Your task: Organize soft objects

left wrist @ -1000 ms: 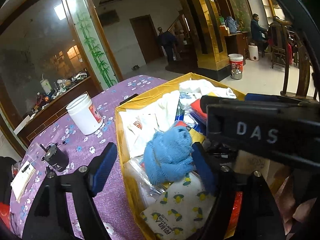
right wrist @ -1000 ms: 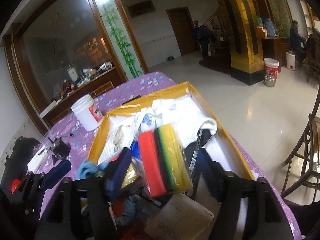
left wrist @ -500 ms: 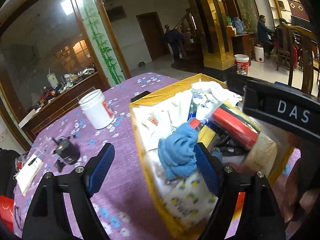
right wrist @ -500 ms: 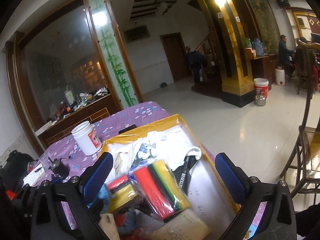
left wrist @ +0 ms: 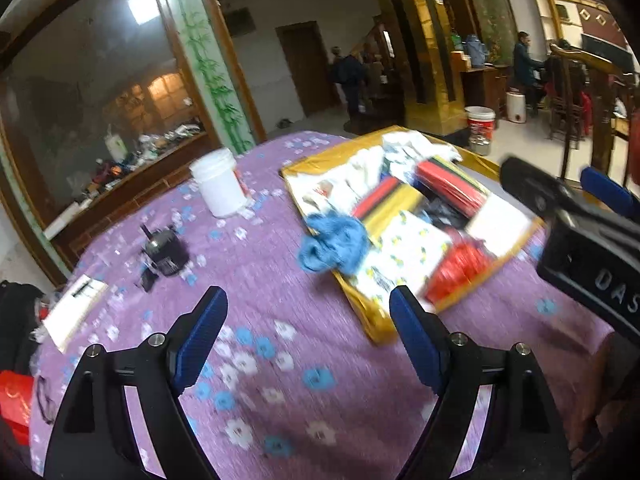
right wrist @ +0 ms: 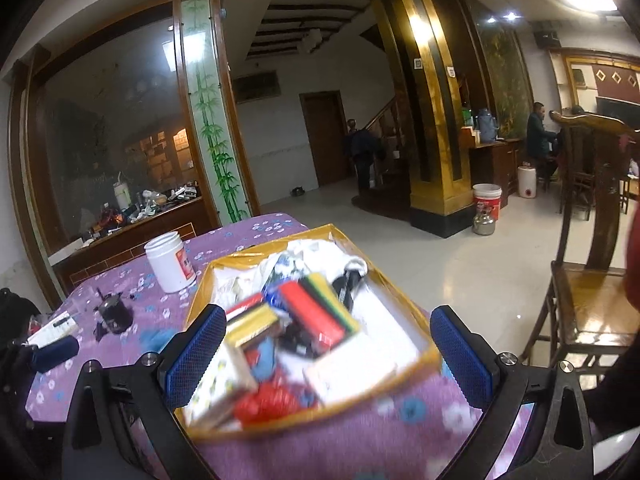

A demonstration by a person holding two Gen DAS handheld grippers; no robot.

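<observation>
A yellow box (left wrist: 372, 326) sits on the purple flowered tablecloth (left wrist: 260, 280), filled with soft items. A blue knitted cloth (left wrist: 334, 242) hangs over its left rim. A red, black, green and yellow pack (right wrist: 320, 312) and a red bag (left wrist: 460, 270) lie inside, with white cloths (right wrist: 316, 256) at the far end. My left gripper (left wrist: 308, 334) is open and empty, pulled back over the tablecloth. My right gripper (right wrist: 328, 354) is open and empty, above the box's near end (right wrist: 304, 420).
A white plastic jar (left wrist: 218, 182) stands left of the box. A small black device (left wrist: 166, 250) and a white booklet (left wrist: 74, 314) lie further left. A wooden chair (right wrist: 588, 292) stands right of the table. The right gripper's body (left wrist: 580, 240) shows in the left wrist view.
Both grippers have drawn back and up from the box. The right gripper let go of the striped pack, which now lies in the box. The blue cloth stays on the rim.
</observation>
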